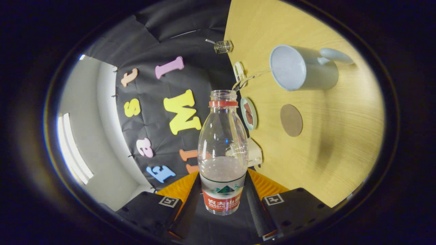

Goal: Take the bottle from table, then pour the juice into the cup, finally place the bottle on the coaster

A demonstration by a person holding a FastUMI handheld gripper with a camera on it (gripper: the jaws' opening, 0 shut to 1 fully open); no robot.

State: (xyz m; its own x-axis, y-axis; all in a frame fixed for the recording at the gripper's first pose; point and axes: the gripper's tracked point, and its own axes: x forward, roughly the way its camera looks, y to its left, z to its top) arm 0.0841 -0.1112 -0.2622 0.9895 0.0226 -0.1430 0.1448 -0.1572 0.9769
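Bottle [223, 153]: uncapped, clamped low between both fingers of gripper [223, 200]; mouth aims short of cup [299, 68]; coaster [291, 120] nearer than cup.

Light wood table [340, 136], view rolled so its top stands sideways. On it: pale blue mug [303, 68] with handle, well in from the edge; round brown coaster [291, 120] near the mug, apart from it. Along the wall-side edge: small plate [249, 113], white clip [239, 70], wire spring-like piece [223, 46], white block [255, 153].
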